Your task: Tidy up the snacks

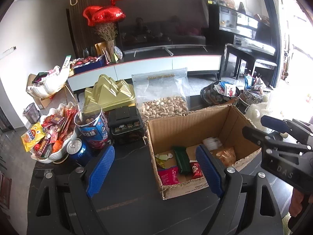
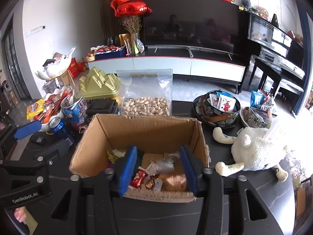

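Observation:
An open cardboard box [image 1: 195, 125] stands on the dark table and holds several wrapped snacks, among them a green bar [image 1: 182, 159], a pink packet [image 1: 168, 175] and a red candy [image 1: 195, 169]. My left gripper [image 1: 154, 170] is open and empty, low over the table at the box's front left corner. My right gripper [image 2: 158, 171] is open and empty, its blue fingers [image 2: 128, 171] above the box's [image 2: 140, 131] front edge, over a red candy [image 2: 138, 178] and a tan packet [image 2: 175, 182]. The right gripper also shows at the right of the left wrist view [image 1: 260, 126].
A white shell bowl of snacks [image 1: 51, 135], a blue can [image 1: 78, 150], a clear tub [image 1: 93, 129], a black tin [image 1: 126, 124], a gold box [image 1: 110, 95] and a pistachio bag [image 1: 163, 98] stand left and behind. Patterned bowls [image 2: 221, 109] and a plush sheep [image 2: 254, 148] sit right.

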